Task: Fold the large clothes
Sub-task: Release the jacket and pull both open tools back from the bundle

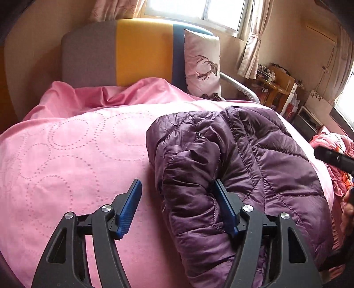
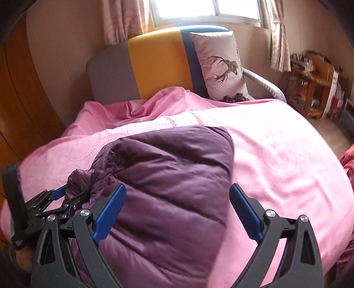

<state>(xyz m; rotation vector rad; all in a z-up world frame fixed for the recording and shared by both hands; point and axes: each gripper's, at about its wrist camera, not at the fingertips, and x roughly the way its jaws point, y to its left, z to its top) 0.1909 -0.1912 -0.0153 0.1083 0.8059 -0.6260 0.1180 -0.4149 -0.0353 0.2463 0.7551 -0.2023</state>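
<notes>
Left gripper (image 1: 177,188), nearest in the left wrist view: jaws set well apart, blue pads (image 1: 130,208) facing each other. The left pad stands over the pink bedspread (image 1: 66,155); the right pad lies against a puffed fold at the near left edge of the jacket (image 1: 232,166). A bulge of that fold sits between the pads, but they do not squeeze it, and nothing is held.

Right gripper (image 2: 177,195), nearest in the right wrist view: jaws wide apart, straddling the near right part of the jacket (image 2: 166,188). Its left pad (image 2: 109,212) rests on the quilted cloth; its right pad stands over the bedspread (image 2: 276,155), just beside the jacket's right edge. No grip is made. The left gripper (image 2: 59,197) shows at the jacket's left edge in this view.

Jacket: purple, quilted, folded into a bulky bundle, lying on the bedspread near the bed's near edge, between the two grippers.

Beyond the jacket: rumpled pink bedding (image 1: 110,93); then a headboard (image 1: 132,51) in grey, yellow and blue panels, with a deer-print pillow (image 1: 202,64) leaning on its right part. Farthest: a curtained window (image 2: 208,8) above the headboard, and a cluttered wooden shelf (image 2: 314,82) well right of the jacket.
</notes>
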